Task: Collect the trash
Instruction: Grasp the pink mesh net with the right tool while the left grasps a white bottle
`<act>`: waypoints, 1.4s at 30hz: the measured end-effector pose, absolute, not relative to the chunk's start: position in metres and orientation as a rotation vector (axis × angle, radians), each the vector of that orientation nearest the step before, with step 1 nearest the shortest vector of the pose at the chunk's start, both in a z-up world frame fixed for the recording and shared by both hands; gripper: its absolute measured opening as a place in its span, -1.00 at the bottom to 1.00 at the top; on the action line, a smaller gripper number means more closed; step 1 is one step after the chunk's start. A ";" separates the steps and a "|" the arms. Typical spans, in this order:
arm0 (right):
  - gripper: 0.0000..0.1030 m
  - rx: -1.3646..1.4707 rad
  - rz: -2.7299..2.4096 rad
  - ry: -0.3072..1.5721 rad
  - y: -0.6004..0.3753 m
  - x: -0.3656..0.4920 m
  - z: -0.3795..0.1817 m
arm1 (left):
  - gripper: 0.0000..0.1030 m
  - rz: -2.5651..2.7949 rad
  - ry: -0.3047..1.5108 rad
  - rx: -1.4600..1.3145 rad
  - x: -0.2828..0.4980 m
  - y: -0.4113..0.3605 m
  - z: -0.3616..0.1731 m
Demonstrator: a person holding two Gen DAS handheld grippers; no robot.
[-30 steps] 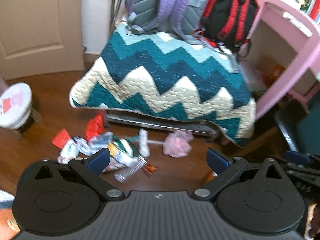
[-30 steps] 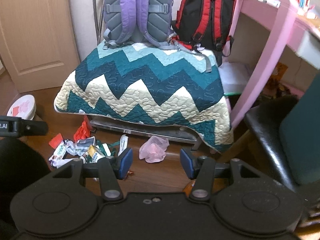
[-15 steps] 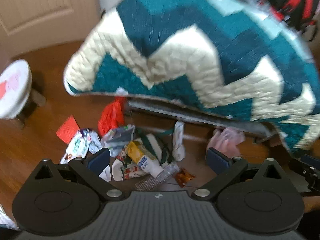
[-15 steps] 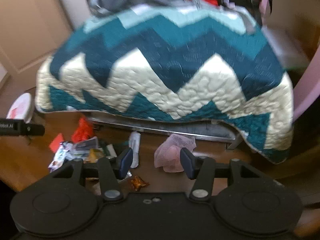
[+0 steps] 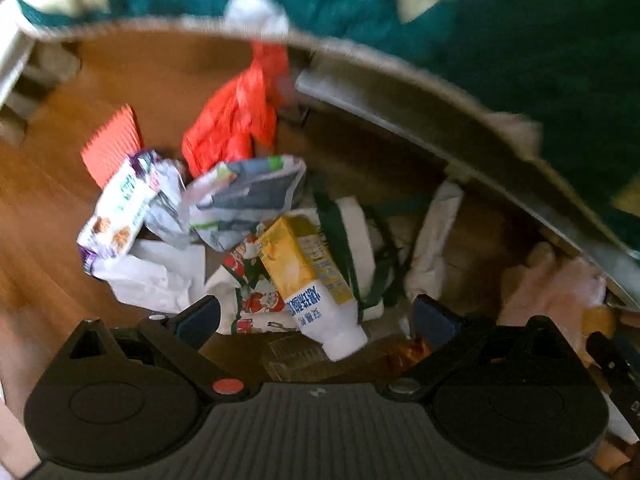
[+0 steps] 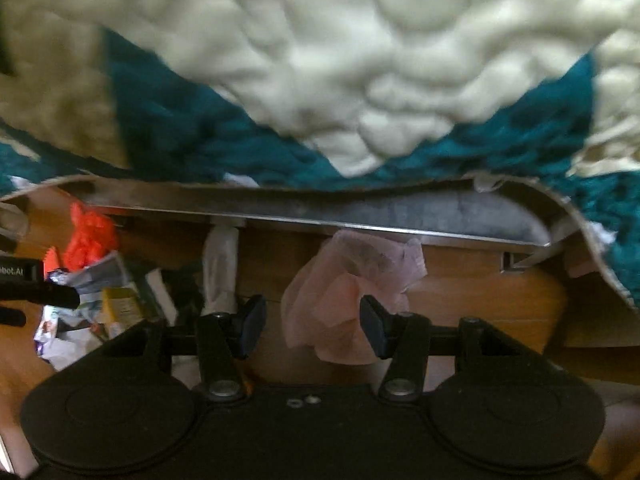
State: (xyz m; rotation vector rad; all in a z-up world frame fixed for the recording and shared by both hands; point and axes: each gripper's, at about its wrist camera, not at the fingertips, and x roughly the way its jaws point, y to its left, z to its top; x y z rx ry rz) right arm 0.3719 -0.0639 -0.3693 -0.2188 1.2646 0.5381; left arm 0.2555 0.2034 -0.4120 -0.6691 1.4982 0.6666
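A heap of trash lies on the wooden floor under the quilt's edge. In the left wrist view my left gripper (image 5: pixel 316 318) is open low over it, its fingers either side of a yellow and white carton (image 5: pixel 310 280). Around the carton lie a red plastic bag (image 5: pixel 234 120), a biscuit wrapper (image 5: pixel 120 208), a grey wrapper (image 5: pixel 248 196) and white paper (image 5: pixel 156 276). In the right wrist view my right gripper (image 6: pixel 312 324) is open, with a crumpled pink bag (image 6: pixel 344 292) between its fingers; touching cannot be told. A white wrapper (image 6: pixel 220 268) lies left of it.
A teal and cream zigzag quilt (image 6: pixel 340 60) hangs over a low metal frame (image 6: pixel 320 216) just above the trash. A ridged red card (image 5: pixel 112 144) lies at the heap's far left. The left gripper's body (image 6: pixel 24 284) shows at the right wrist view's left edge.
Both grippers have dropped and moved in close to the floor. The backpacks, door and pink desk have left the views; the trash now fills them. Both stay open.
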 end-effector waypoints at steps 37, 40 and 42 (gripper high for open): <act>-0.97 -0.233 0.412 1.309 -0.047 0.396 -0.449 | 0.23 0.708 1.661 -0.829 0.266 0.189 -0.521; -0.97 -0.222 0.411 1.295 -0.053 0.389 -0.433 | 0.14 0.704 1.653 -0.811 0.264 0.183 -0.506; -0.97 -0.228 0.408 1.282 -0.058 0.383 -0.419 | 0.07 0.705 1.647 -0.819 0.260 0.177 -0.494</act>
